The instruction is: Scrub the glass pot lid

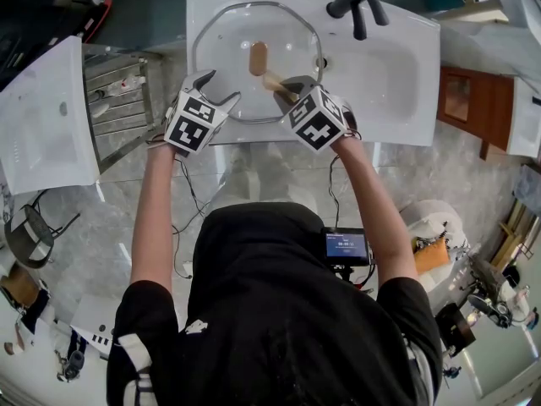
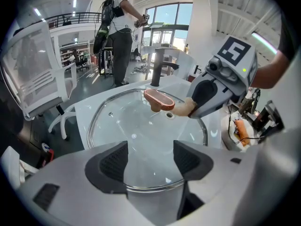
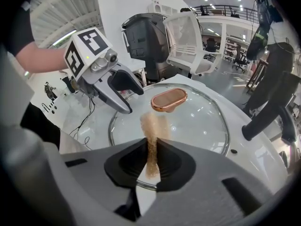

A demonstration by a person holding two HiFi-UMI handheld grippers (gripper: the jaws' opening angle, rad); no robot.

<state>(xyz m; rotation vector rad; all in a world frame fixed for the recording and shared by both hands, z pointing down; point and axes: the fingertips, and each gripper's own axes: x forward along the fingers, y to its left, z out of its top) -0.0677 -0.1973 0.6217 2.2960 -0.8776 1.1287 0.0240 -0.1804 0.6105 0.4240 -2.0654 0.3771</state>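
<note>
The round glass pot lid [image 1: 226, 45] lies in the white sink [image 1: 406, 66], its copper-brown handle [image 1: 258, 57] on top. My left gripper [image 1: 221, 87] is open at the lid's near-left edge; in the left gripper view the rim [image 2: 150, 187] runs between the spread jaws of this gripper [image 2: 150, 161]. My right gripper [image 1: 292, 87] is shut on a thin tan scrub pad [image 1: 275, 83], which reaches onto the glass just short of the handle. The right gripper view shows the pad [image 3: 151, 140] pinched at the right gripper [image 3: 151, 161], with the lid [image 3: 197, 117] and handle [image 3: 169, 99] beyond.
A black faucet [image 1: 359, 2] stands at the sink's back right. A metal dish rack [image 1: 118, 100] and a white panel [image 1: 42, 117] lie to the left, and a wooden cabinet [image 1: 473, 104] stands to the right. A person [image 2: 122, 32] stands beyond the sink.
</note>
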